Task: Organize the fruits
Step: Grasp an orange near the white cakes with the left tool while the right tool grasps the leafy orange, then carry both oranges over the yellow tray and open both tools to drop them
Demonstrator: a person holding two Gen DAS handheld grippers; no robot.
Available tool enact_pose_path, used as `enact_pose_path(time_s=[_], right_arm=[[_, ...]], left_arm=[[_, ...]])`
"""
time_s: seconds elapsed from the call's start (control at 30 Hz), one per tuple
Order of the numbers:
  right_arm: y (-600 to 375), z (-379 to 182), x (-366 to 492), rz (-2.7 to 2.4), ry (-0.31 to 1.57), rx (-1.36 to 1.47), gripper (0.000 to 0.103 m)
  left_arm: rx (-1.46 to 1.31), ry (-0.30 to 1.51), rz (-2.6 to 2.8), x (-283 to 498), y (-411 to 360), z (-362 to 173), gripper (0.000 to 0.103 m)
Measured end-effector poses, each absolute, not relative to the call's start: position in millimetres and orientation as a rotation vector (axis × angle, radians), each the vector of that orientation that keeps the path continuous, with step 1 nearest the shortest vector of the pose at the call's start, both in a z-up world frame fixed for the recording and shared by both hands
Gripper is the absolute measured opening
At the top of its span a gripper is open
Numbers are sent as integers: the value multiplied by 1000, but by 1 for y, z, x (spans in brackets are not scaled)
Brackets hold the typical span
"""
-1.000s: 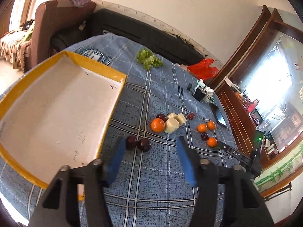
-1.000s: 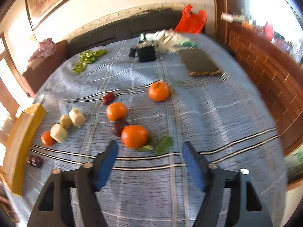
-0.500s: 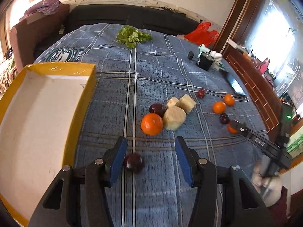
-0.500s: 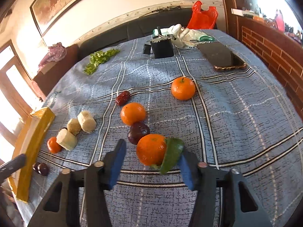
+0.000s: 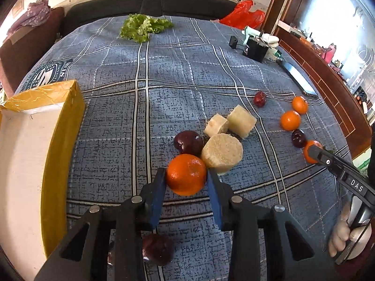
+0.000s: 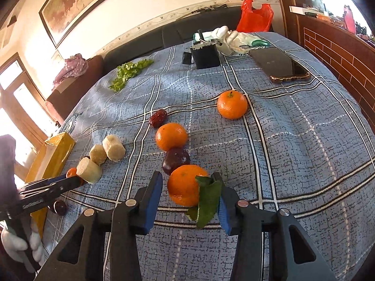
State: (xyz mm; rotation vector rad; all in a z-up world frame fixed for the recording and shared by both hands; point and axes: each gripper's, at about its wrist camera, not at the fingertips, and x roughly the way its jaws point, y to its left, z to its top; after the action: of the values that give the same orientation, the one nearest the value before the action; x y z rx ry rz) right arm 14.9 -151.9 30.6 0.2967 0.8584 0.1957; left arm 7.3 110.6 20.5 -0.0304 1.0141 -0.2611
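both tongs have advanced onto oranges; left tongs grip an orange, right tongs bracket a leafy orange, narrow but not visibly clamped; next, i judge, close the right, then lift both toward the yellow box left of the left tongs.

Oranges, plums, pale chunks scattered.

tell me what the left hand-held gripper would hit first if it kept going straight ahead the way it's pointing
The left hand-held gripper already has the round orange tangerine between its blue pads. Pushed straight on, that tangerine would probably meet the dark red plum and the pale cut cylinder of sugarcane right behind it.
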Motion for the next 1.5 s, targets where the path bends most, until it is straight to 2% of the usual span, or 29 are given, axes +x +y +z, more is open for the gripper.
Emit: enact_pose_path(time_s=[0.1,0.33,0.57,0.67,0.87,1.0,1.27,1.5], right_arm=[[-152,29,16,195,868,298,41],[-153,31,14,188,861,299,40],[-145,45,0,152,790,228,40],[-134,60,-12,131,753,181,40],[-75,109,-45,325,702,180,40],[0,131,-56,547,725,170,41],[159,94,-71,817,909,44,41],[215,49,-65,810,1001,-89,41]], left_arm=[[-33,995,-252,1,110,23,33],[-129,915,-223,-28,125,49,33],[-293,838,-154,-73,182,80,33],[-269,807,-69,-89,206,88,33],[-328,756,61,-118,271,91,33],[-378,742,178,-136,317,83,34],[-478,771,242,-148,369,51,34],[-527,768,211,-154,390,44,34]])
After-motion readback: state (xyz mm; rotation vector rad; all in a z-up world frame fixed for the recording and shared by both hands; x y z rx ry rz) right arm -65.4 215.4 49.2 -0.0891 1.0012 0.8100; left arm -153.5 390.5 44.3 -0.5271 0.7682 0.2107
